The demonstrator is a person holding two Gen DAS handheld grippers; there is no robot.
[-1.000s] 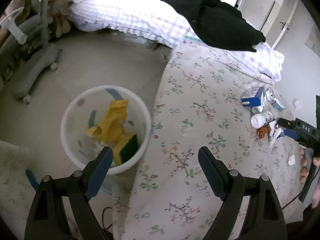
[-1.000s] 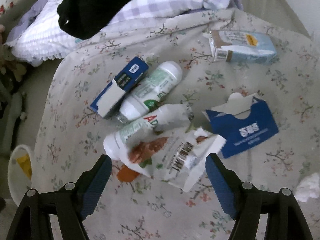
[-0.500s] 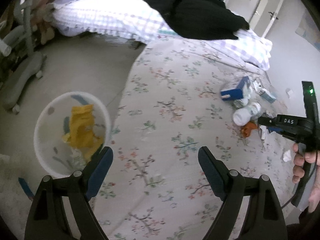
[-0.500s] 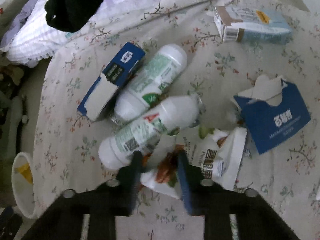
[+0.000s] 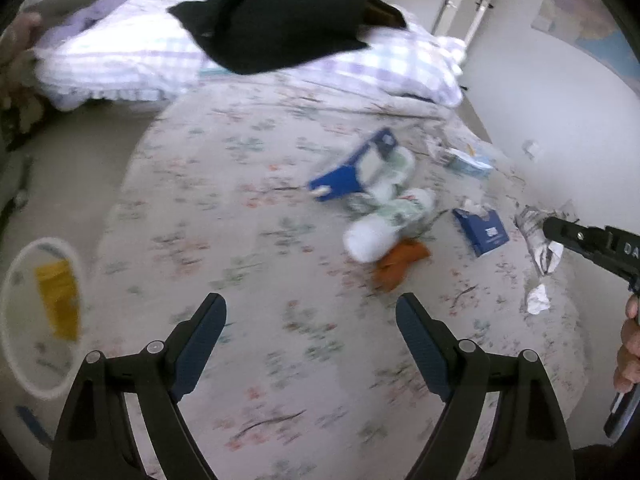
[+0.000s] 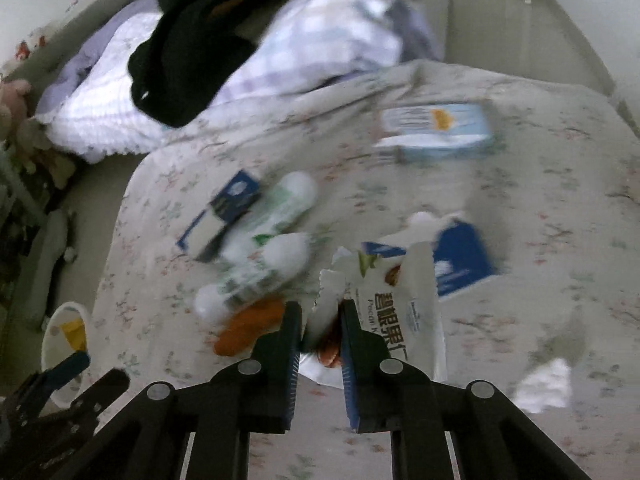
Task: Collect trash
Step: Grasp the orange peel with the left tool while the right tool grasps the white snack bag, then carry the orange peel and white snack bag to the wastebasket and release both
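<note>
The right hand-held gripper (image 6: pixel 320 332) pinches a torn white snack wrapper (image 6: pixel 394 312) printed with Chinese characters and "Pecan", lifted just above the floral bed (image 6: pixel 540 208). The left hand-held gripper (image 5: pixel 311 322) hangs spread wide over the bed, the white trash bin (image 5: pixel 24 364) at its left on the floor

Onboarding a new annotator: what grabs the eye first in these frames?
The right gripper, shut on a torn white snack bag lifted above the floral bedspread. Next, the litter just beyond it: two white bottles, blue cartons and an orange scrap. The left gripper hangs open and empty, with the white bin on the floor at far left.
</note>
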